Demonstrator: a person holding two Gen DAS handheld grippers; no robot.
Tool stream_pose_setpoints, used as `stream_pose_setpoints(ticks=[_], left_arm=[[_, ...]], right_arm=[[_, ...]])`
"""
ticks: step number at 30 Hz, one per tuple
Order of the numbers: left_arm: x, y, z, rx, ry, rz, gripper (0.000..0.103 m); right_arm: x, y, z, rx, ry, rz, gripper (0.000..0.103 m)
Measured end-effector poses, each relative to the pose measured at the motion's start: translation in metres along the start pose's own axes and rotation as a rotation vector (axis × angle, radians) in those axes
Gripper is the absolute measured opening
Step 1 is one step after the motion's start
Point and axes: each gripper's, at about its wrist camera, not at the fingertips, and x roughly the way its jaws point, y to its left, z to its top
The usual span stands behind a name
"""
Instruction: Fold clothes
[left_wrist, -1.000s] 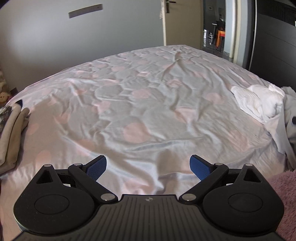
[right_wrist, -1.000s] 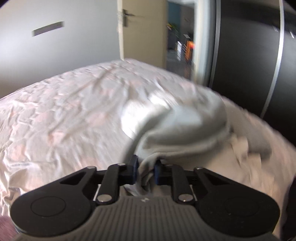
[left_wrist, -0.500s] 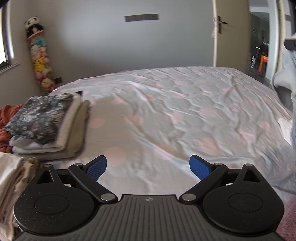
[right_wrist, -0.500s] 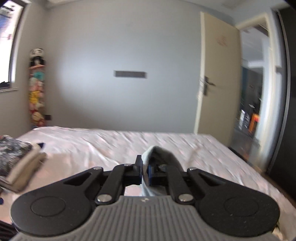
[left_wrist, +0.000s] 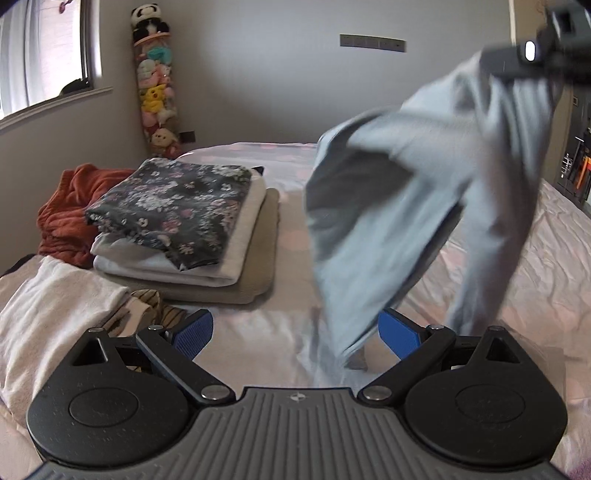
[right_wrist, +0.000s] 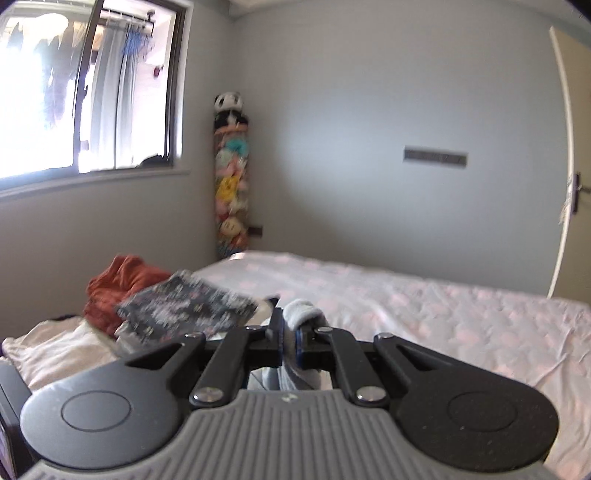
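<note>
At the upper right of the left wrist view, the right gripper pinches a pale blue garment, which hangs blurred down the right half of the frame above the bed; its lower end dangles just in front of the left gripper, whose blue pads stand wide apart with nothing pressed between them. In the right wrist view the right gripper has its jaws nearly together, a fold of the garment bunched up between them. At left centre of the left wrist view sits a stack of folded clothes, a dark floral piece on top, white and beige ones under it. Behind it to the left lies a rust-coloured heap, and at the lower left a white cloth. A column of plush toys stands in the room's corner beside the window, upper left
</note>
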Motion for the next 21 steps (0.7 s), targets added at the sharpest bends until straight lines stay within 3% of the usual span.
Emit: stream_pose_setpoints(ticks=[2, 5, 9, 15, 21], left_arm=[[0.004, 0.004, -0.003, 0.0, 0.007, 0.004, 0.098], [0.012, 0.004, -0.008, 0.017, 0.028, 0.005, 0.098], [0.02, 0.002, -0.014, 0.034, 0.048, -0.026, 0.098], [0.029, -0.003, -0.018, 0.041, 0.074, -0.086, 0.098], [0.041, -0.024, -0.02, 0.132, 0.12, -0.137, 0.098]], right_arm=[[0.009, 0.003, -0.018, 0.004, 0.071, 0.025, 0.01], [0.013, 0.002, -0.049, -0.005, 0.149, 0.022, 0.029], [0.01, -0.014, -0.076, 0.019, 0.187, -0.025, 0.051], [-0.012, -0.056, -0.096, 0.089, 0.209, -0.144, 0.075], [-0.023, -0.104, -0.132, 0.127, 0.33, -0.215, 0.076]])
